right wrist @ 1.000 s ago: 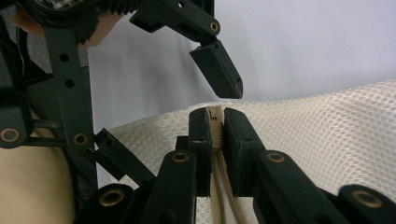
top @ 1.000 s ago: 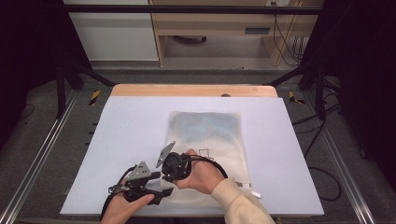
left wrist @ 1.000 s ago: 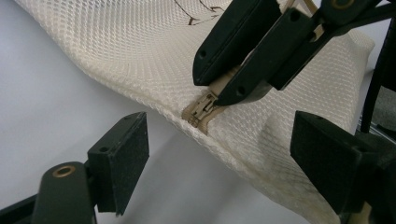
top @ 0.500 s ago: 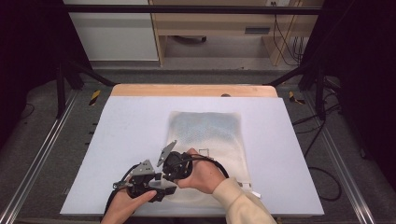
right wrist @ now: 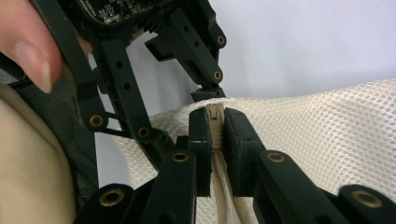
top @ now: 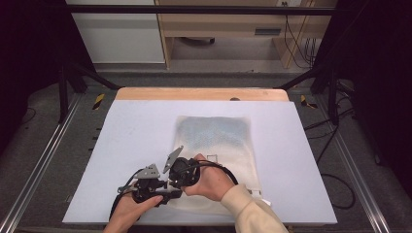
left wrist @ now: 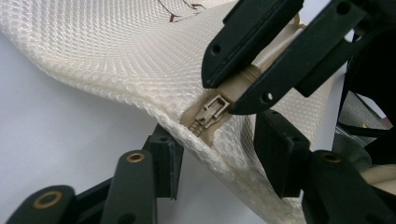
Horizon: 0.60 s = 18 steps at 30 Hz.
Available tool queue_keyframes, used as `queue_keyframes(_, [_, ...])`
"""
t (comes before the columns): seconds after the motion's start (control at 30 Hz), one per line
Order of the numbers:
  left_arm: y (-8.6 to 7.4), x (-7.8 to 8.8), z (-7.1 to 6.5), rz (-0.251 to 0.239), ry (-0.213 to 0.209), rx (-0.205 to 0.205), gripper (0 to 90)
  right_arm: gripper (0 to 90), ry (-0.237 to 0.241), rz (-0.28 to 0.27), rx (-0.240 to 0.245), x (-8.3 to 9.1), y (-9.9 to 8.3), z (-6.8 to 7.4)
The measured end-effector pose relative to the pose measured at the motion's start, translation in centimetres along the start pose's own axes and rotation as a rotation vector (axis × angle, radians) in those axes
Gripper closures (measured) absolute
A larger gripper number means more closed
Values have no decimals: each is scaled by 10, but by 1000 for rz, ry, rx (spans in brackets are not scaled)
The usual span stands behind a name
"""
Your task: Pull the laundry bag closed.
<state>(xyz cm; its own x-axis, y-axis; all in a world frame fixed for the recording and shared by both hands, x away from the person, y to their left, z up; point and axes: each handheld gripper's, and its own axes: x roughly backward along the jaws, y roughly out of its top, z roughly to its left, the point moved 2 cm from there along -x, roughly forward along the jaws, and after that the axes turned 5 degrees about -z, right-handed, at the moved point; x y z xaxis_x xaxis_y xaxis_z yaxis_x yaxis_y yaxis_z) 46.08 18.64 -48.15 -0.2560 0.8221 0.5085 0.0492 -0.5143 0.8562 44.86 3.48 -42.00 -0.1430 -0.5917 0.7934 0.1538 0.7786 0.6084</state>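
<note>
A cream-white mesh fabric pouch with a zip lies flat on the pale blue-white bench, a little right of the bench's middle. Both hands work at the pouch's near left corner, close to the bench's front edge.

The right tool has its black jaws pressed together on the beige zip tape at that corner, just behind the zip slider. In the left gripper view the small beige zip slider sits at the edge of the lifted corner, right beside the right tool's pinching jaws. The left tool stands spread, one jaw on each side of the mesh edge just below the slider, not closed on anything.

The pouch looks light, soft and floppy; its corner is raised off the bench where it is pinched and it sags away from that point. The mesh would likely bunch and slide if pulled alone, so the firmer zip tape seems the better hold, with the slider or its tab the part to grip for drawing the zip.
</note>
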Motion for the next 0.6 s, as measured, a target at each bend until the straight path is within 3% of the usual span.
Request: queue_keyframes(0.6, [-2, 1, 5, 35, 8, -9, 773, 821, -3, -7, 12, 0, 0, 1])
